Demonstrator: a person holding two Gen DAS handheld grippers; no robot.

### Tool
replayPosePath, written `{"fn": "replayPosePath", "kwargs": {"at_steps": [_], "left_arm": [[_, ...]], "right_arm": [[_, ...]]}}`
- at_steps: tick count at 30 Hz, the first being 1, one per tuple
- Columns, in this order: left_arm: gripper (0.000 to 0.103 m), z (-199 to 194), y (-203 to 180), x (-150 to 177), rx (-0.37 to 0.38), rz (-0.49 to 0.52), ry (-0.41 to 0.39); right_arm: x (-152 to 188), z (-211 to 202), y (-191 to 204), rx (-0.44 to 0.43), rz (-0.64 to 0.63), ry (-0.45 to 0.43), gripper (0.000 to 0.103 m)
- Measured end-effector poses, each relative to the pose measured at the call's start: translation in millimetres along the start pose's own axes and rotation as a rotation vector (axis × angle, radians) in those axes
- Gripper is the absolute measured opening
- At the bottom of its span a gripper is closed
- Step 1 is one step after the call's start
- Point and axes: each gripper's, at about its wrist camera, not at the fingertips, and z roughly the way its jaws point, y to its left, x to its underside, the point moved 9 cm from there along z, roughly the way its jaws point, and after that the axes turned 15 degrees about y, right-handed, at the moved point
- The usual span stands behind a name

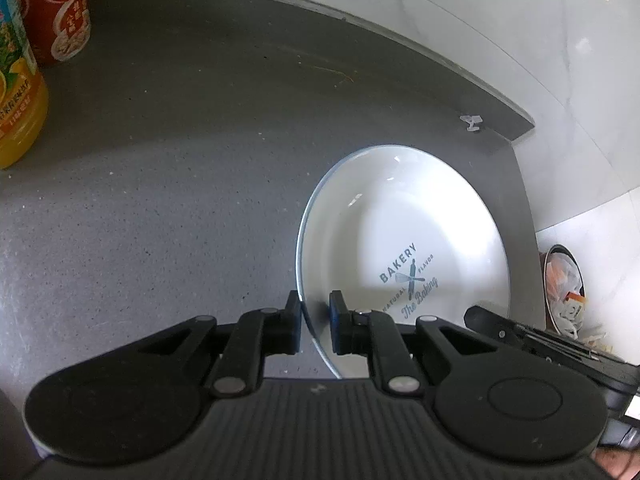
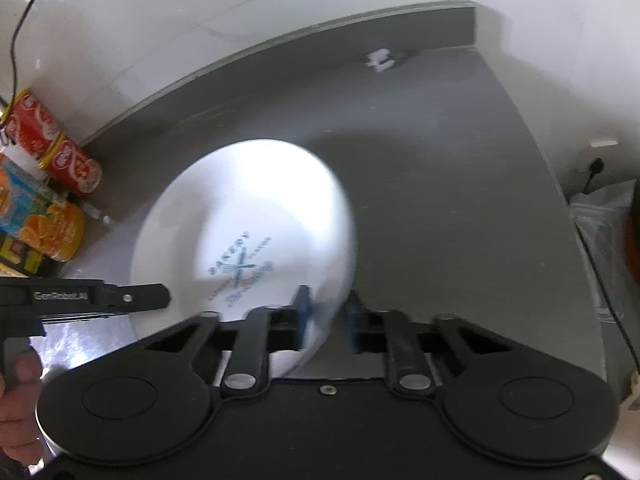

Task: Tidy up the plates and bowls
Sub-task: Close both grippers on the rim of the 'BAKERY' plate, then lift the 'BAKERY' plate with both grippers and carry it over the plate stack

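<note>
One round, glossy white plate (image 1: 404, 248) lies on the speckled grey bench (image 1: 160, 200); each hand-held gripper, left (image 1: 316, 324) and right (image 2: 326, 322), stands unclenched astride its rim.

The plate (image 1: 404, 248) is white with a thin blue-grey rim line and grey-blue lettering with crossed utensils in its middle. The table (image 1: 160, 184) is dark grey with fine pale speckles, and the wall (image 1: 480, 20) behind is white. Both tools are black with blue pads (image 1: 335, 322); the can (image 1: 66, 12) is red with white script, the bottle (image 1: 18, 112) orange-yellow.
</note>
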Motion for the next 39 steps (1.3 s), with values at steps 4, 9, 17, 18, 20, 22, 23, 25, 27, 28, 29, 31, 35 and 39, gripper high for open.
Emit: {"fn": "replayPosePath", "kwargs": {"at_steps": [4,9,17,18,20,22,23,25,27,28,29,31,35,39], "left_arm": [[0.012,-4.4,-3.4,4.2,-0.008,0.015,-0.008],[0.012,-18.2,-6.1,5.5,0.020,0.027,-0.032],[0.012,-37.1,-8.9,18.5,0.054,0.040,-0.049],[0.012,-41.5,-8.9,20.5,0.061,0.044,-0.055],[0.012,-49.8,-8.5,23.9,0.072,0.053,-0.065],[0.012,-60.9,-7.4,28.8,0.085,0.059,-0.081],[0.012,-67.6,-6.1,31.7,0.092,0.060,-0.087],[0.012,-79.5,-4.4,37.3,0.103,0.066,-0.099],[0.012,-92.3,-2.1,42.6,0.112,0.077,-0.116],[0.012,-98.6,-0.3,45.7,0.117,0.082,-0.123],[0.012,-104.6,1.8,48.4,0.122,0.085,-0.129],[0.012,-116.4,7.1,55.2,0.130,0.091,-0.140],[0.012,-136.4,20.8,67.2,0.138,0.095,-0.159],[0.012,-152.5,37.6,77.8,0.135,0.093,-0.176]], "right_arm": [[2.0,-3.1,2.7,0.020,-0.010,-0.011,0.016],[4.0,-24.7,9.9,0.030,-0.052,-0.070,0.014],[13.0,-46.9,21.2,0.058,-0.057,-0.109,0.014],[14.6,-51.7,23.5,0.064,-0.059,-0.117,0.014],[18.2,-62.4,29.3,0.075,-0.068,-0.135,0.014],[22.3,-72.6,36.1,0.086,-0.076,-0.151,0.015],[24.3,-77.7,40.6,0.090,-0.082,-0.157,0.015],[28.5,-87.5,47.5,0.095,-0.089,-0.166,0.015],[33.3,-96.8,55.9,0.093,-0.091,-0.177,0.015],[36.4,-101.7,60.7,0.093,-0.092,-0.185,0.015],[39.5,-105.7,65.5,0.094,-0.093,-0.192,0.015],[45.5,-111.8,76.1,0.093,-0.092,-0.205,0.015],[58.6,-119.6,97.4,0.085,-0.088,-0.221,0.015],[72.8,-124.0,123.5,0.077,-0.095,-0.237,0.015]]}}
